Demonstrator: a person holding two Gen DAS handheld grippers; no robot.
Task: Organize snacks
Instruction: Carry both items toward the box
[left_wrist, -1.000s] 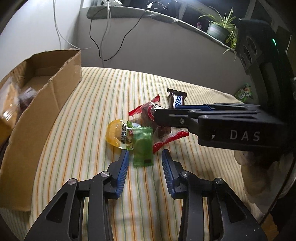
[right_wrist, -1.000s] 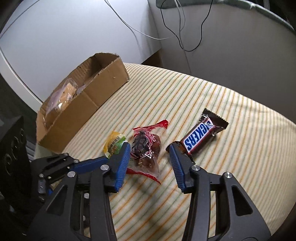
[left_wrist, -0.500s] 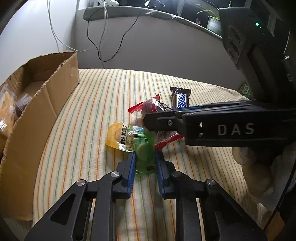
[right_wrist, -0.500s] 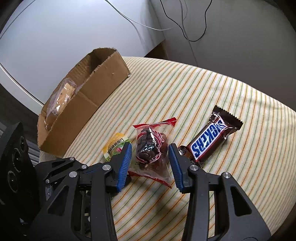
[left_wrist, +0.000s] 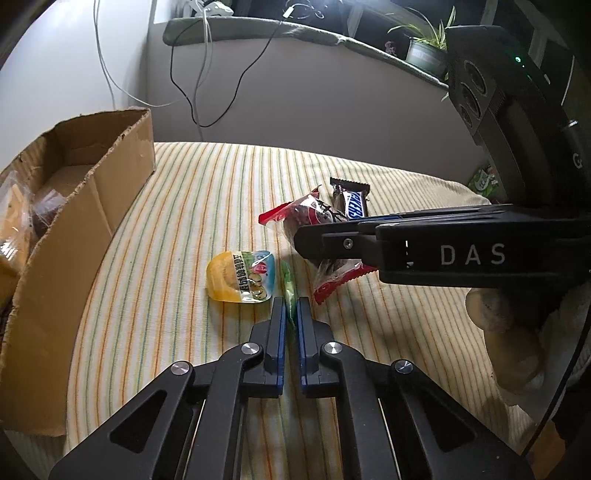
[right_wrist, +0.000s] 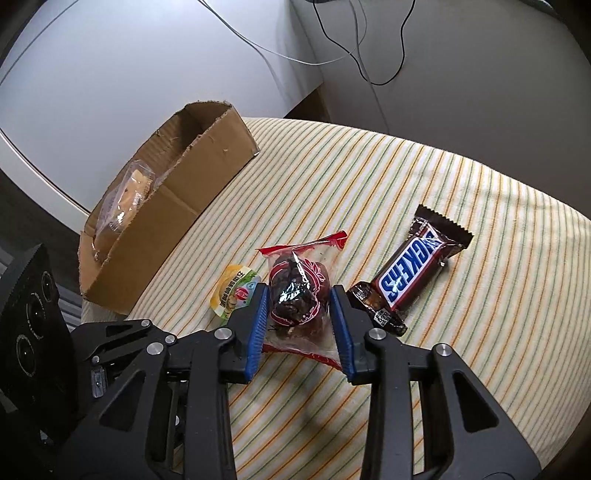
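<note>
My left gripper (left_wrist: 290, 308) is shut on a thin green packet (left_wrist: 287, 286), pinched edge-on on the striped cloth. A yellow jelly cup (left_wrist: 242, 277) lies just left of it and also shows in the right wrist view (right_wrist: 234, 295). My right gripper (right_wrist: 297, 308) has its blue pads against both sides of a red-edged clear packet of dark fruit (right_wrist: 297, 293), which lies on the cloth. The same packet shows in the left wrist view (left_wrist: 306, 218), partly hidden by the right gripper's fingers (left_wrist: 332, 243). A Snickers bar (right_wrist: 410, 269) lies to the right.
An open cardboard box (right_wrist: 177, 210) with wrapped pastries (right_wrist: 125, 199) stands at the left of the round table (right_wrist: 498, 314); it also shows in the left wrist view (left_wrist: 85, 206). Cables hang down the wall behind. A potted plant (left_wrist: 424, 51) stands on a back ledge.
My left gripper closed fully on the green packet, squeezing it edge-on. My right gripper narrowed around the dark fruit packet until its pads touch it.
</note>
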